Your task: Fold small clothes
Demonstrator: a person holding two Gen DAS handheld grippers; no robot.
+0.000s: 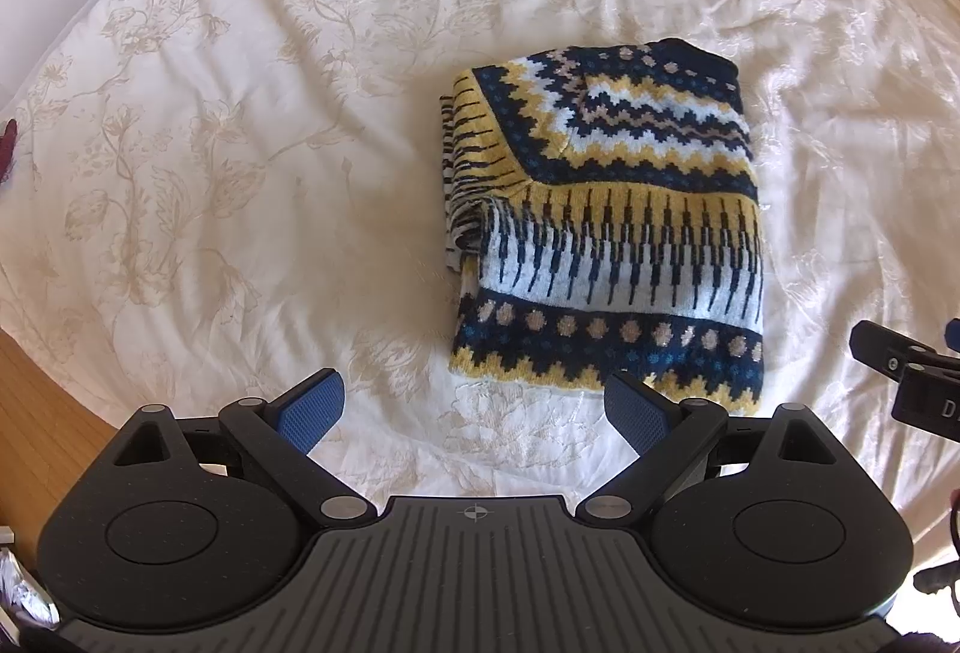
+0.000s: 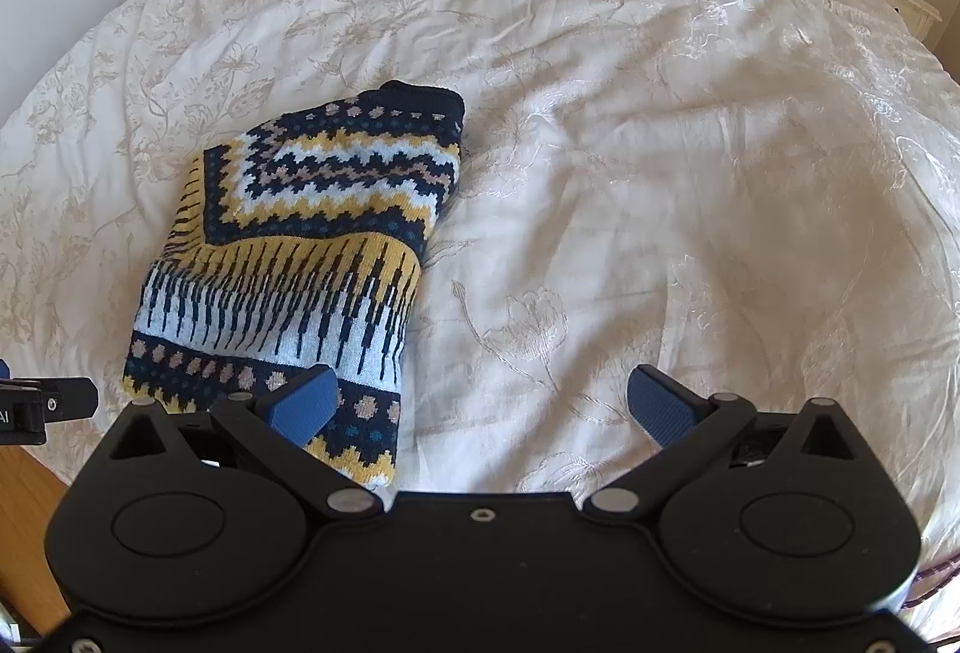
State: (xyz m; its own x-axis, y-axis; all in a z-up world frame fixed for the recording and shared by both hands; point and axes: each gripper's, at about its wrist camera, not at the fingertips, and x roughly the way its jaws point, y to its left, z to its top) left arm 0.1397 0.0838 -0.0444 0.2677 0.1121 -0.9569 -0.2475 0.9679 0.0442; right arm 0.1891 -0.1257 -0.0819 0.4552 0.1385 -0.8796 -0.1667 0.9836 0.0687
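Cream satin-like bedspread (image 1: 240,113), embroidered with pale tan flowers and creased into soft ridges, is filling nearly the whole of both views. Lying on it, right of centre in the left wrist view and at centre left in the right wrist view, is the folded knit sweater (image 1: 606,227), a thick rectangular bundle patterned in navy, mustard, white and beige zigzags, dots and bars, with looser layers bunching along its left edge. Both tools are hovering low over the near edge of the bed, pointing forward across it. At the bottom of its own view the left gripper (image 1: 474,407) is holding its blue textured pads wide apart, gripping nothing, the right-hand pad sitting just in front of the sweater's near hem. Likewise the right gripper (image 2: 483,404) is spreading its fingers wide and empty, its left pad overlapping the sweater's near right corner in the frame. Wooden flooring (image 1: 42,413) is showing at lower left.
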